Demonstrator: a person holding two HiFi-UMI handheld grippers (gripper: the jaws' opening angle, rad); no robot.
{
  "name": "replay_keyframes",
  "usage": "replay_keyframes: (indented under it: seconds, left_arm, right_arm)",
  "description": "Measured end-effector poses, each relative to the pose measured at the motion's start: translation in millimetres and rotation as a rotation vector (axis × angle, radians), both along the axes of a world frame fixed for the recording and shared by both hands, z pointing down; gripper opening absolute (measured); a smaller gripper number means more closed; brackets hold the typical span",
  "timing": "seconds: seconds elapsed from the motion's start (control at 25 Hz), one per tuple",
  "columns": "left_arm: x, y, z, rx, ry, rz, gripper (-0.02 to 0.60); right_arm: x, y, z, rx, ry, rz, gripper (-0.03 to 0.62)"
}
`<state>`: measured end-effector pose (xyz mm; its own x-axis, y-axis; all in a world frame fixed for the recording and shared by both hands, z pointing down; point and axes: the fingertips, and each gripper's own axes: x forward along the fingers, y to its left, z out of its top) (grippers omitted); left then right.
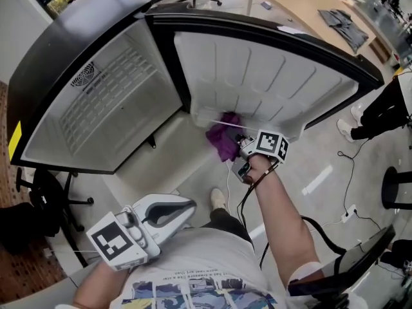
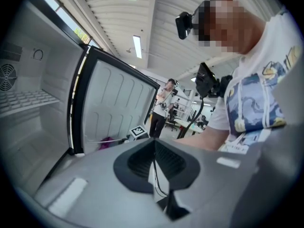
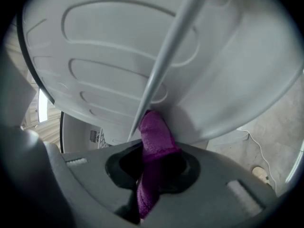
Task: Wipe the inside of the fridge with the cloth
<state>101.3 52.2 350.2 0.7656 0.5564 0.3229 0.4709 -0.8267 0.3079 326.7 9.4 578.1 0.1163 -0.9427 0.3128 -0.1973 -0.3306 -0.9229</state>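
The fridge (image 1: 154, 118) stands open, and its pale, bare interior is seen from above. A wire shelf (image 1: 106, 98) spans the cabinet, and a round fan vent (image 1: 87, 76) is set in the wall above it. The fridge door (image 1: 277, 76) is swung fully out to the right, so that its ribbed white inner liner is exposed. A light wooden counter (image 1: 302, 5) is seen beyond the door, well apart from the fridge. The floor (image 1: 322, 166) below the door is pale, and a thin cable (image 1: 347, 172) lies across it.

The left claw (image 1: 187, 205) is held close to the person's torso, well apart from the fridge and from the door. In the left gripper view the left claw (image 2: 155, 146) is seen with its jaws brought together at the tips, and nothing is gripped between them.

The right claw (image 1: 239, 148) is extended to the lower part of the door liner. Its jaws are clamped on the purple cloth (image 1: 223, 138). In the right gripper view the cloth (image 3: 154, 141) is seen bunched between the jaws of the right claw (image 3: 152, 167), and its free end is pressed against the door liner. A thin door rail (image 3: 161, 65) runs across the liner, and the cloth is located just beside its lower end.
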Motion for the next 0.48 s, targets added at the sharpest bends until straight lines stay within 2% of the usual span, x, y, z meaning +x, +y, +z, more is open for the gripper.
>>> replay_keyframes:
  seconds: [0.48]
  left_arm:
    - [12.8,26.4,3.0,0.003,0.006,0.111,0.005]
  right_arm:
    - [19.7,59.2,3.1,-0.022,0.007,0.132,0.055]
